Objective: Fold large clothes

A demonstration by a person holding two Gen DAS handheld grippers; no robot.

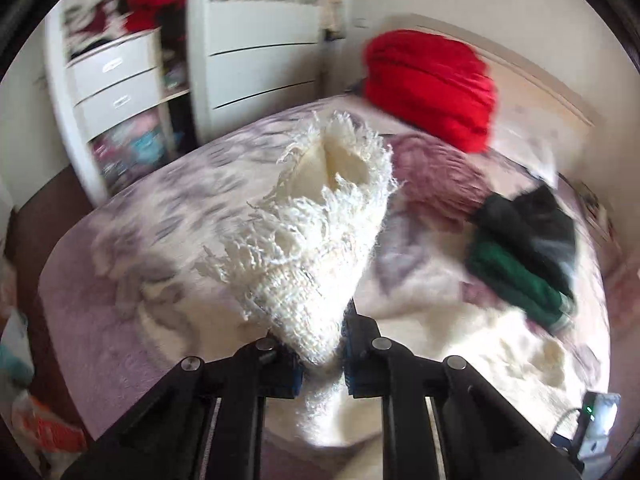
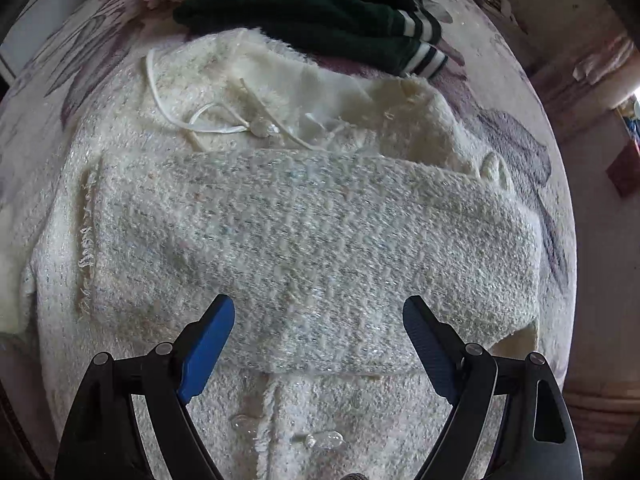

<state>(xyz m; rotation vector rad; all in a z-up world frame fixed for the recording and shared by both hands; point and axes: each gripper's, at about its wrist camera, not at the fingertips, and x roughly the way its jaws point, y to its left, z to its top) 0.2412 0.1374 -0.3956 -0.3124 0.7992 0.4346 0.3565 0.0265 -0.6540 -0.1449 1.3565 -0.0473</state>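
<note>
A cream knitted garment with a fringed edge (image 1: 316,240) lies on the bed. My left gripper (image 1: 320,360) is shut on a fringed end of it, which stands lifted in a cone above the bedspread. In the right wrist view the same cream garment (image 2: 304,240) lies spread below, one sleeve folded across its body, a white cord (image 2: 200,124) and clear buttons near its collar. My right gripper (image 2: 320,344) hangs above that sleeve, pointing steeply down, its blue pads (image 2: 208,344) wide apart and nothing between them.
A dark green striped sweater (image 2: 320,20) and dark clothes (image 1: 524,248) lie on the purple floral bedspread (image 1: 120,248) beyond the cream garment. A red bundle (image 1: 432,84) sits by the headboard. White drawers (image 1: 112,88) and a wardrobe (image 1: 260,60) stand behind the bed.
</note>
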